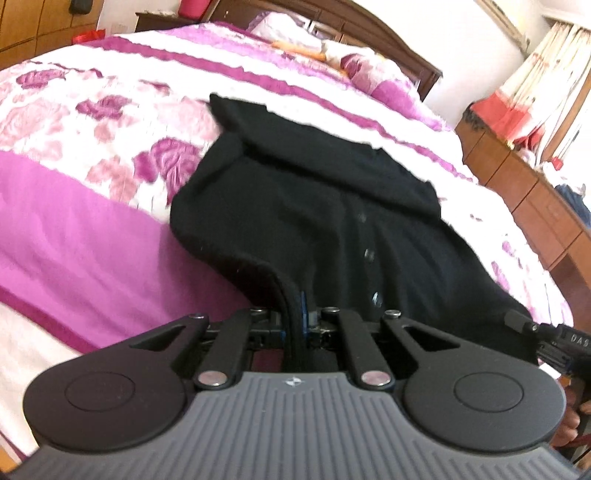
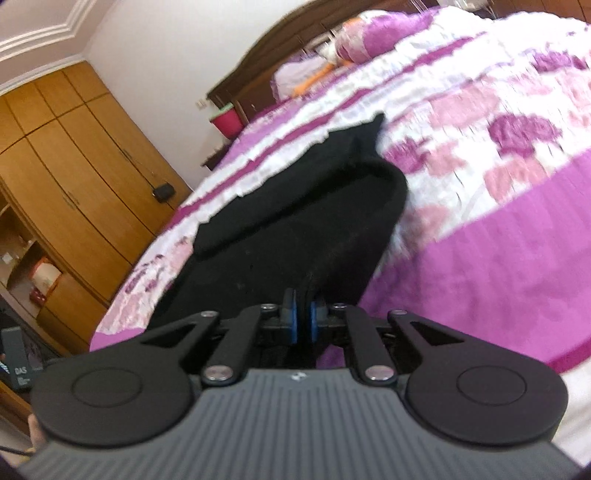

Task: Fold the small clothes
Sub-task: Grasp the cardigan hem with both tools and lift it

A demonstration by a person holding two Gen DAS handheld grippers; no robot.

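Observation:
A small black buttoned garment point(image 1: 314, 206) lies on the pink and white floral bedspread point(image 1: 92, 206). Its near hem is lifted off the bed. My left gripper point(image 1: 298, 314) is shut on the near edge of the garment, which runs between the blue pads. In the right wrist view the same black garment point(image 2: 295, 229) stretches away over the bedspread point(image 2: 498, 236). My right gripper point(image 2: 303, 317) is shut on another part of its near edge. The right gripper's tip point(image 1: 554, 334) shows at the right edge of the left wrist view.
Pillows point(image 1: 354, 62) lie at the bed's dark wooden headboard point(image 1: 369, 26). A wooden dresser point(image 1: 532, 192) stands to the right of the bed. A tall wooden wardrobe point(image 2: 74, 155) and a pink bin point(image 2: 227, 122) stand on the other side.

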